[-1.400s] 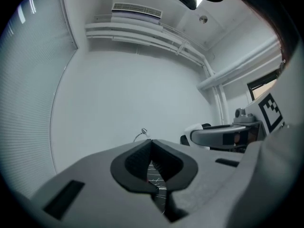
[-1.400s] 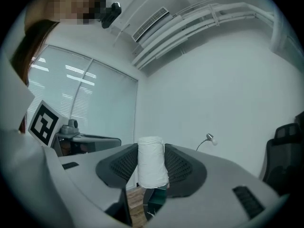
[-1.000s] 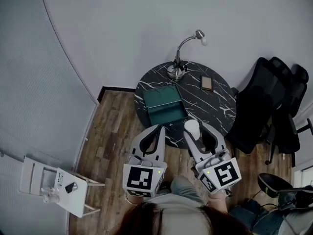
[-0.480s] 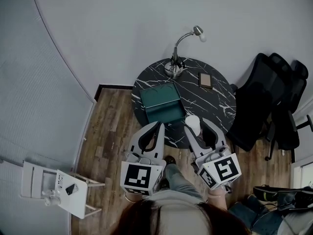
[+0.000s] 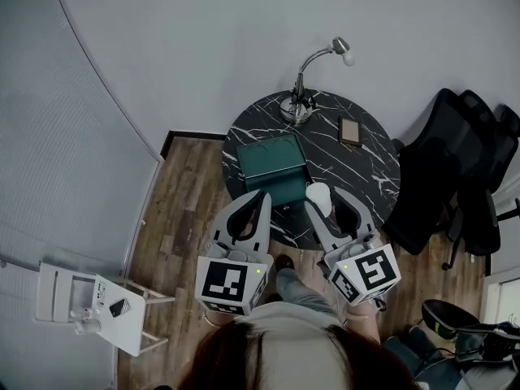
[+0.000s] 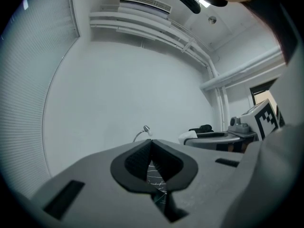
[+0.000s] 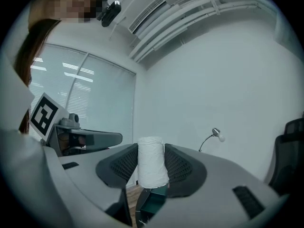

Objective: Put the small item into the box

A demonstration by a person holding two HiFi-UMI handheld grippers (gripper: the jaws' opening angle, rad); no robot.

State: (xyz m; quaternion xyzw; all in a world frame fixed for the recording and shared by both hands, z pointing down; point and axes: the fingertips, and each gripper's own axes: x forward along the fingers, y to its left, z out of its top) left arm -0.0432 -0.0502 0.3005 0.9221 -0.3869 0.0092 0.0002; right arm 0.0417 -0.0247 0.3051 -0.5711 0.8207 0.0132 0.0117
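On a round black marble table (image 5: 357, 169) stands a dark green box (image 5: 244, 169) with its lid up. A small white roll (image 5: 318, 197) is upright between the pads of my right gripper (image 5: 324, 200), which is shut on it over the table's near edge, just right of the box. In the right gripper view the white roll (image 7: 152, 161) fills the gap of the right gripper (image 7: 152, 156), with the box (image 7: 151, 205) below it. Left of the roll, my left gripper (image 5: 262, 195) is shut and empty; in its own view the left gripper (image 6: 151, 142) has its tips touching.
At the table's far side stand a gooseneck desk lamp (image 5: 302, 104) and a small brown flat item (image 5: 351, 131). To the right are black office chairs (image 5: 455, 169). A white stand (image 5: 97, 299) is on the wooden floor at the left, and a curved wall runs behind.
My right gripper has carried the white roll a little forward, further over the table beside the box. The left gripper has kept its place and stays shut.
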